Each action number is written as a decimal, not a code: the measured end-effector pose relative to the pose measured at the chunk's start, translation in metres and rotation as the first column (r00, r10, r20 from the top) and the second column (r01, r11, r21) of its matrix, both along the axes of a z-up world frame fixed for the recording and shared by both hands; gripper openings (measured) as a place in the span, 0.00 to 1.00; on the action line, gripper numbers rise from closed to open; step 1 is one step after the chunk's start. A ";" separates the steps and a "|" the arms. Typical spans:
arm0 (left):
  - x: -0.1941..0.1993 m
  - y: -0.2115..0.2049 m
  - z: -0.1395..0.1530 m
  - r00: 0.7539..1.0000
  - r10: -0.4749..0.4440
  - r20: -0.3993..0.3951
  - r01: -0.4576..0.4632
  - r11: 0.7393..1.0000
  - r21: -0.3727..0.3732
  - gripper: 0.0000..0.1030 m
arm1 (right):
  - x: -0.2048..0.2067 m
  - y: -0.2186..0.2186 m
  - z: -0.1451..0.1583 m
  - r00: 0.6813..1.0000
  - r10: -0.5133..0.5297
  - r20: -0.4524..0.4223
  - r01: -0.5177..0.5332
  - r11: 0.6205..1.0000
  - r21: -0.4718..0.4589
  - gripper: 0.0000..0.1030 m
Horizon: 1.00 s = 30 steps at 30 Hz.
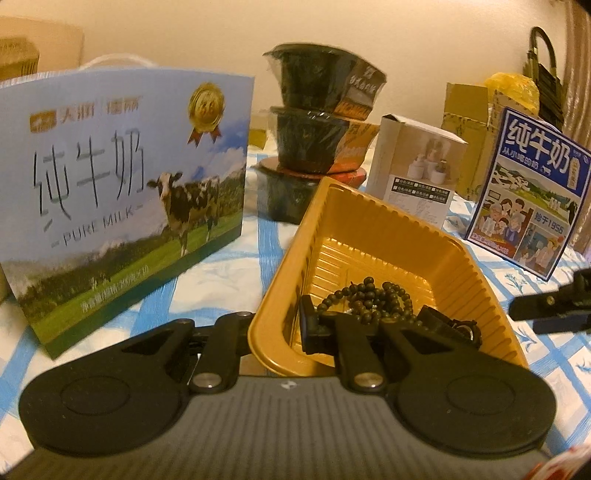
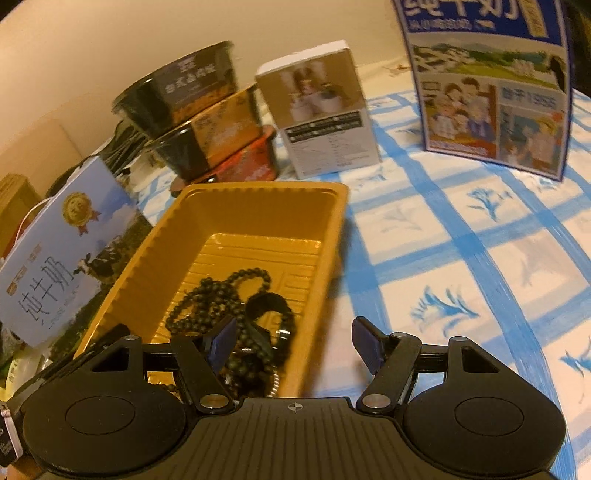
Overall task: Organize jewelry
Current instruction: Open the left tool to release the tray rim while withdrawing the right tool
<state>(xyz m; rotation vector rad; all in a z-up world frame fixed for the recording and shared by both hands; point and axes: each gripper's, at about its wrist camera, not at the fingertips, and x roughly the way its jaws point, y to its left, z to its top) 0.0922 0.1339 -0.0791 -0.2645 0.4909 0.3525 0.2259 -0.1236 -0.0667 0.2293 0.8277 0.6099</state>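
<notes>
Blue-and-white checked cloth with small blue plant motifs is covering the surface [image 2: 461, 236], wrinkling slightly under warm, dim light. Nearest the cameras, the left gripper [image 1: 314, 328] is reaching over the near rim of a gold plastic tray [image 1: 288, 280]; its fingers are sitting narrow, nearly together, and whether they are pinching anything I cannot tell. The right gripper [image 2: 291, 341] is hanging over the tray's near right corner with its fingers standing wide and nothing pressed between them; the left one is over the tray's inside, the other over the cloth just beside the tray. The dark bead necklace [image 2: 221, 295] is lying coiled on the ribbed tray floor, tangled with a black band-like piece [image 2: 267, 301] and other dark items that are too blurred to name.

Beside the tray on its left, a large pure-milk gift box [image 1: 122, 192] printed with a cow is standing upright. Beyond the tray, black instant-noodle bowls [image 1: 317, 114] are sitting stacked, with a small white product box [image 1: 417, 177] to their right and a blue milk carton box [image 1: 528, 192] further right. Behind them, brown cardboard boxes [image 1: 465, 110] and a yellow bag [image 1: 513, 88] are resting near a plain cream wall [image 1: 332, 29].
</notes>
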 end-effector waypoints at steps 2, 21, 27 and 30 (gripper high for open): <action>0.001 0.004 -0.003 1.000 0.002 -0.011 -0.002 1.000 -0.020 0.12 | 0.000 -0.005 -0.002 1.000 -0.014 -0.005 0.014 1.000 0.003 0.66; 0.000 0.036 -0.014 0.997 0.014 -0.073 -0.026 0.985 -0.168 0.43 | -0.018 -0.038 -0.026 0.986 -0.151 -0.072 0.151 0.989 -0.010 0.72; -0.016 0.039 0.001 0.998 0.013 -0.063 -0.022 0.990 -0.141 0.54 | -0.033 -0.050 -0.023 0.978 -0.193 -0.076 0.190 0.981 -0.042 0.72; -0.028 0.036 0.016 0.999 0.018 -0.051 -0.023 0.996 -0.086 0.61 | -0.047 -0.050 -0.017 0.985 -0.170 -0.029 0.166 0.980 -0.113 0.73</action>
